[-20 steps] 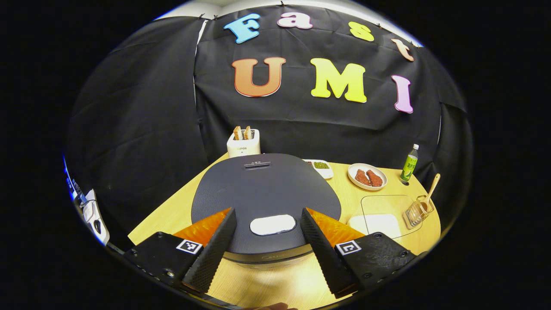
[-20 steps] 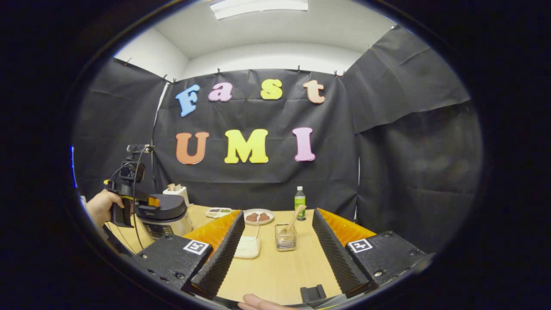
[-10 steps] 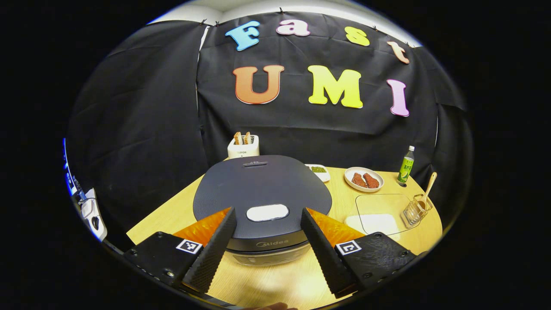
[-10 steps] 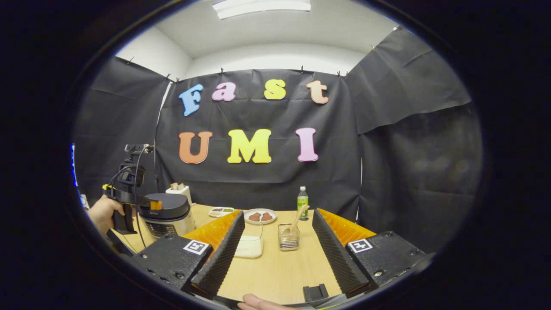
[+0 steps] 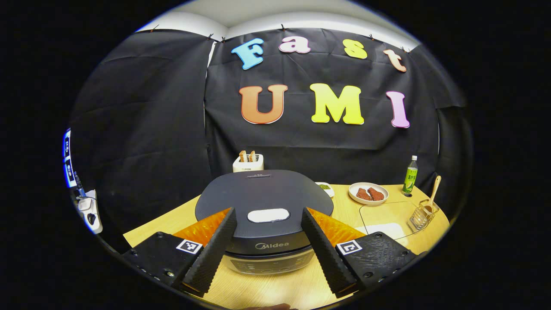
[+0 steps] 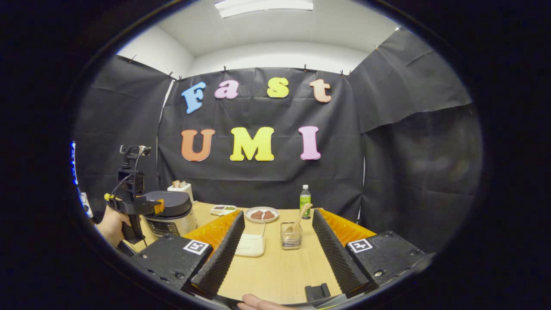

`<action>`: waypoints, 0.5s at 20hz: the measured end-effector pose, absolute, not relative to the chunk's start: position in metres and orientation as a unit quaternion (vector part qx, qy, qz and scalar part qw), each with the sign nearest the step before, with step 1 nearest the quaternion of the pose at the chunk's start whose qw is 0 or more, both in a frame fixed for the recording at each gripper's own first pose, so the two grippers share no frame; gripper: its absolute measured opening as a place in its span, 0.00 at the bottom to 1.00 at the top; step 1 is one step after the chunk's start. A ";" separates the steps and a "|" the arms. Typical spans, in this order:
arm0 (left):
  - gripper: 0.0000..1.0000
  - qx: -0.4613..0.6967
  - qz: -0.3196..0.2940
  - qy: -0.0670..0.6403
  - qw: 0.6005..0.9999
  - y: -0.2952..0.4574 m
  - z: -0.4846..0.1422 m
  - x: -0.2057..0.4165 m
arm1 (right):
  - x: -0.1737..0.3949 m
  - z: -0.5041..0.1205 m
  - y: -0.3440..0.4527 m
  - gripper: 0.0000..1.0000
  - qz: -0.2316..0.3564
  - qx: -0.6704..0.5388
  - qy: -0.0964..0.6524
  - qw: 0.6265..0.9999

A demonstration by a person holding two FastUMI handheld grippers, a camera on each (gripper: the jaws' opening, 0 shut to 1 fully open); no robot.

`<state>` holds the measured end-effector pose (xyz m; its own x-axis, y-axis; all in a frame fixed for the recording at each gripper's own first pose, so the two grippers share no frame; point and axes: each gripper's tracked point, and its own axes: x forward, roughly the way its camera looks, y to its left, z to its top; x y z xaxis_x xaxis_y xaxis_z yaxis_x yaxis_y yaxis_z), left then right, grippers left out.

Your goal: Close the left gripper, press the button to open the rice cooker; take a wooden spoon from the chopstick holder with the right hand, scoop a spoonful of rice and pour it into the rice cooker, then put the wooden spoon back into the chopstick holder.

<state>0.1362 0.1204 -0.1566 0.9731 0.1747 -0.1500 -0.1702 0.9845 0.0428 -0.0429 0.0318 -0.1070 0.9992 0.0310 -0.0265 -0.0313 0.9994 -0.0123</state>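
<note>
The left tool (image 5: 269, 241) is hovering with its fingers spread wide and holding nothing, just in front of the shut rice cooker (image 5: 263, 202). The right tool (image 6: 277, 254) is likewise gaping empty. Right of the rice cooker on the worktop (image 6: 275, 271), the wooden spoon (image 6: 298, 217) is standing in the chopstick holder (image 6: 291, 236).

The rice cooker (image 5: 263, 206) is a squat round thing with a dark matte lid, still shut, and a pale oval button (image 5: 268, 215) near the lid's front edge. It sits at the table's left end. The wooden spoon (image 5: 431, 195) stands tilted in the little wire chopstick holder (image 5: 419, 217) over on the right, handle leaning up and away. The rice (image 6: 249, 246) is white, in a clear container just left of the holder.
</note>
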 end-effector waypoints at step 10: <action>0.97 -0.012 0.083 0.042 0.996 0.117 -0.155 0.133 | -0.042 -0.109 0.039 1.00 0.021 -0.002 0.017 1.000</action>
